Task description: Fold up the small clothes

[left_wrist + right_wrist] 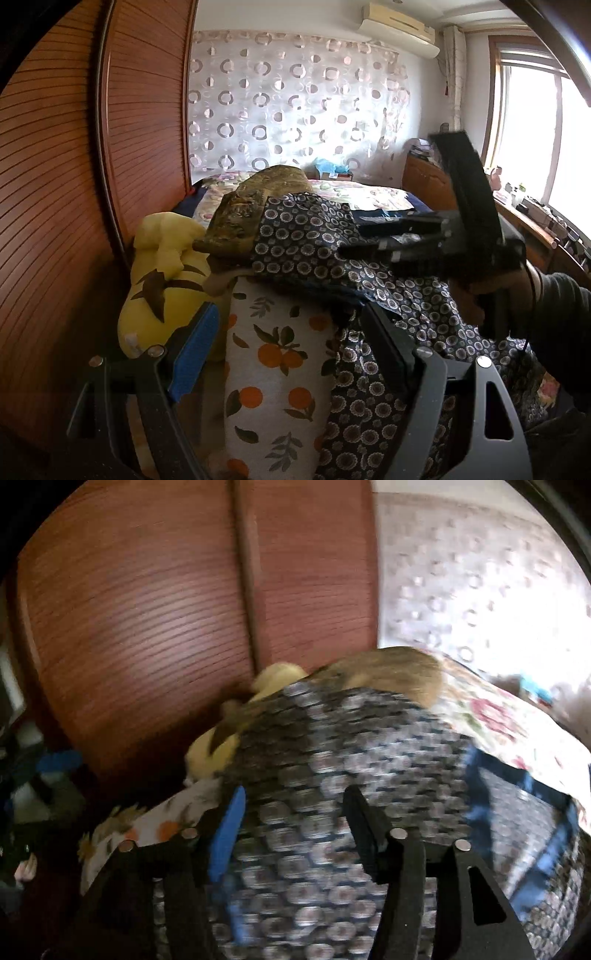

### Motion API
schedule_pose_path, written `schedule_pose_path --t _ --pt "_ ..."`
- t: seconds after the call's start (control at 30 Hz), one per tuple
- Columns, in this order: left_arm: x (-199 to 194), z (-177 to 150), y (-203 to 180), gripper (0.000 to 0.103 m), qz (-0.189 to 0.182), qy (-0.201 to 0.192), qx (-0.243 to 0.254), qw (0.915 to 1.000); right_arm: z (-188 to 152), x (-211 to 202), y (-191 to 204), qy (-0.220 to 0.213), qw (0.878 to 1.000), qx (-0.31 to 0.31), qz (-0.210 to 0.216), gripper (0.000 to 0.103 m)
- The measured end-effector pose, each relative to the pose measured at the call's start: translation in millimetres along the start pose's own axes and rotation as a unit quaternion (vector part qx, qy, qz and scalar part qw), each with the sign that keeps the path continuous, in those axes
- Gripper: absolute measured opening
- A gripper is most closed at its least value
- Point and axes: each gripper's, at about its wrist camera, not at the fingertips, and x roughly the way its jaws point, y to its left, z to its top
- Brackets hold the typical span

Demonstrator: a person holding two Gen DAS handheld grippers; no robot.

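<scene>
Left gripper (284, 347): jaws spread wide, nothing between them, poised over a white cushion printed with oranges (273, 369). The dark navy garment with small ring-flower print (321, 243) lies draped across that cushion and a gold-brown patterned pillow (240, 218), beside a yellow plush toy (166, 266).

Right gripper (295, 830): jaws likewise apart and unloaded, hovering over the same garment (332, 738); this view is motion-blurred.

Only the left view shows the right gripper (354, 245) from outside, the air conditioner (399, 29) and the window (535, 140). Only the right view shows blue-edged fabric (517, 794) beside the garment.
</scene>
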Motion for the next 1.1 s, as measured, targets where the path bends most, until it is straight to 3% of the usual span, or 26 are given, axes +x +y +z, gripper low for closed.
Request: schedule_pose_path --t 0.13,0.27,0.4,0.47,0.57,0.6,0.8,1.1 --pt "-2 -3 6 0.080 0.005 0.000 -0.008 1.0000 -7 20 20 0.035 0.998 -0.042 0.003 0.072" --pt "-1 -6 10 0.080 0.008 0.002 -0.013 0.9999 -13 48 24 0.076 0.993 -0.073 -0.055 0.072" --pt "-2 -6 12 0.080 0.008 0.002 -0.013 0.9999 -13 55 18 0.074 0.991 -0.065 -0.091 0.072" --pt "-1 -7 13 0.080 0.009 0.003 -0.014 0.9999 -13 52 14 0.063 0.991 -0.061 -0.099 0.061" --pt "-1 -7 13 0.080 0.007 0.003 -0.013 0.9999 -9 40 11 0.033 0.993 -0.042 -0.101 0.037" --pt "-1 -7 12 0.080 0.007 0.003 -0.013 0.9999 -7 33 11 0.022 0.994 -0.035 -0.099 0.024" --pt "3 -7 6 0.080 0.003 0.006 -0.009 0.9999 -5 0 -12 -0.029 0.992 0.028 -0.119 0.022" --pt "15 -4 1 0.080 -0.006 0.012 -0.011 0.9999 -18 -10 -58 -0.008 0.975 0.096 -0.199 0.024"
